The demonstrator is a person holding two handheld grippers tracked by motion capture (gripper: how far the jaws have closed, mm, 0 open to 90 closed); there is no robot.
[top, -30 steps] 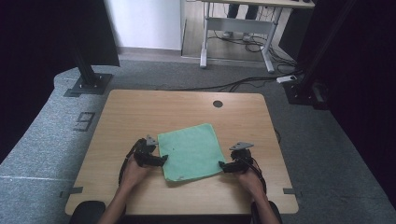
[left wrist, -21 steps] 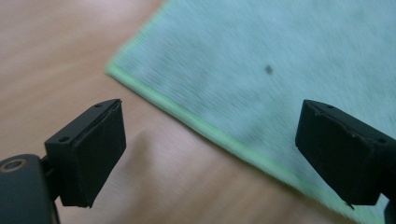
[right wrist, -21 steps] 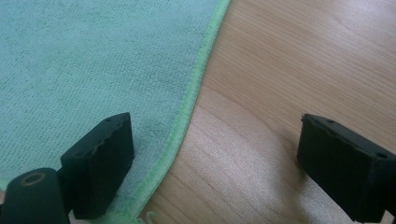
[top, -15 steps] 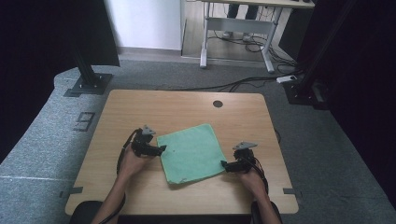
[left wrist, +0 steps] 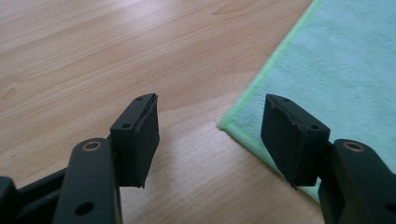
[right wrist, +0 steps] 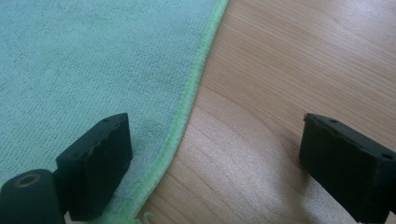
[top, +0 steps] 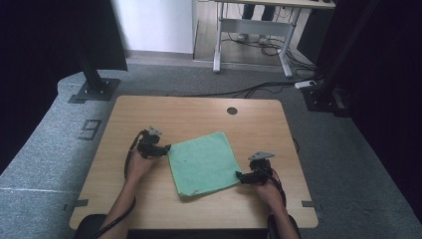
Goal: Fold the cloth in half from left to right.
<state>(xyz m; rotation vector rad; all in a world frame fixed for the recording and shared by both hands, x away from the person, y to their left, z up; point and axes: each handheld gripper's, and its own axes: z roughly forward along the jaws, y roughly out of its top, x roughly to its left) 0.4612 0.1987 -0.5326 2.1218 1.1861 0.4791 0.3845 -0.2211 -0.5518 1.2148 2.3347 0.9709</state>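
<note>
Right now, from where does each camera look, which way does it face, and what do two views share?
High view: above the person's side, facing forward and down on the table; both forearms, left gripper and right gripper flank the cloth.
Left gripper view: low on the left gripper, facing a cloth corner; its jaws, just closing, hold nothing.
Right gripper view: low on the right gripper, open astride the cloth edge.
Shared: cloth and table.

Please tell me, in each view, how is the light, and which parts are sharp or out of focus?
High view: the wooden table and the green cloth are evenly lit, the sides of the room very dark, and the picture is soft. Left gripper view: the cloth corner is sharp, the far wood blurred. Right gripper view: the cloth hem is crisp, with pale glare on the wood near it.
</note>
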